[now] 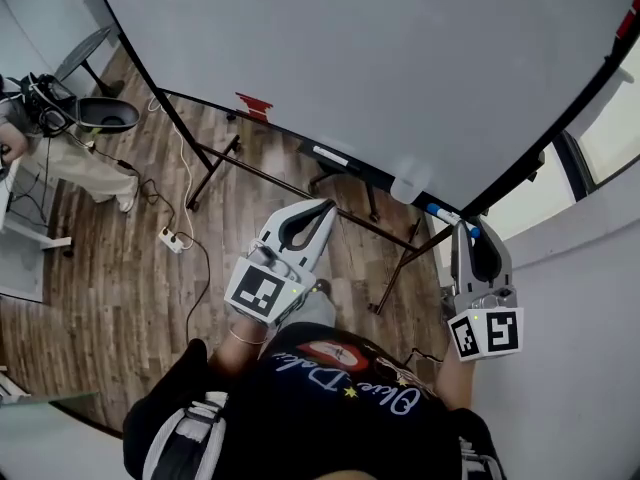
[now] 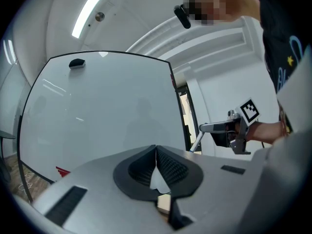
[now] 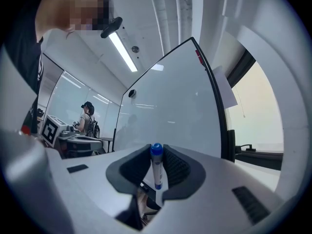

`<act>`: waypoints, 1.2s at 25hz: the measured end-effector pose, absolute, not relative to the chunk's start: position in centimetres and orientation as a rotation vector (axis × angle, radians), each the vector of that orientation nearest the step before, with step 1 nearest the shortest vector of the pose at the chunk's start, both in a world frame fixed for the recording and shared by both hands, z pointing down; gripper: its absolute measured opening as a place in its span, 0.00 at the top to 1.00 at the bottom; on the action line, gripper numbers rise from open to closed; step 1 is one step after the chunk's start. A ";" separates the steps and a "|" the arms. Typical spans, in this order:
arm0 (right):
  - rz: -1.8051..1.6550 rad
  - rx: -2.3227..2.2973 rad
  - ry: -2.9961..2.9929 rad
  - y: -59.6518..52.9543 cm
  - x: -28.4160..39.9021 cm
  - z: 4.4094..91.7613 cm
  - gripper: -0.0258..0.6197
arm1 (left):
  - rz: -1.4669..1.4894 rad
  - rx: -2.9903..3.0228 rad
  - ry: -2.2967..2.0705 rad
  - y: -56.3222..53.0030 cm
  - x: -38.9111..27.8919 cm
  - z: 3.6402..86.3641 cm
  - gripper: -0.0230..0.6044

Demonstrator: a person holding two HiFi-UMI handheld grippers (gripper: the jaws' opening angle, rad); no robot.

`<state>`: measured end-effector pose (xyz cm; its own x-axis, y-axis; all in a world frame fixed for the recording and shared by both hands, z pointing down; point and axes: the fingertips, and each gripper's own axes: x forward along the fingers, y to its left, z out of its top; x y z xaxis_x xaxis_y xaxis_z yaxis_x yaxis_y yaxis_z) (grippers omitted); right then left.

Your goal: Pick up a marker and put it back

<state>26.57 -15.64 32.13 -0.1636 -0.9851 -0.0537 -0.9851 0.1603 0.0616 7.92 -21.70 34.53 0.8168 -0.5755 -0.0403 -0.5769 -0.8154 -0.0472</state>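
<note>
**Blue-capped marker (image 3: 156, 172) gripped by the right gripper (image 3: 157, 154); left gripper (image 2: 156, 152) closed and empty.**

Head view: both grippers point at the whiteboard (image 1: 380, 68), and the marker juts from the right one near the board's lower corner. Left gripper view: the jaws meet at the tips with nothing between them. Right gripper view: the jaws stand partly apart, pads clamping the marker's barrel, cap outward.

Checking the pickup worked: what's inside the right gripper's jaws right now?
A blue-capped marker is clamped between the right gripper's jaws, with its cap at the top in the right gripper view. The ribbed pads cover the sides of its barrel where they press.
</note>
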 end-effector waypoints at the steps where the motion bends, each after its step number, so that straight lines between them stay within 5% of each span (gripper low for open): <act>1: 0.132 -2.030 2.392 -15.2 26.6 32.0 0.84 | 0.041 -2.940 0.924 -21.4 8.1 34.4 0.96; 30: 0.074 -2.042 2.375 -10.9 27.0 32.8 0.84 | 0.061 -2.977 0.856 -18.9 10.2 35.1 0.96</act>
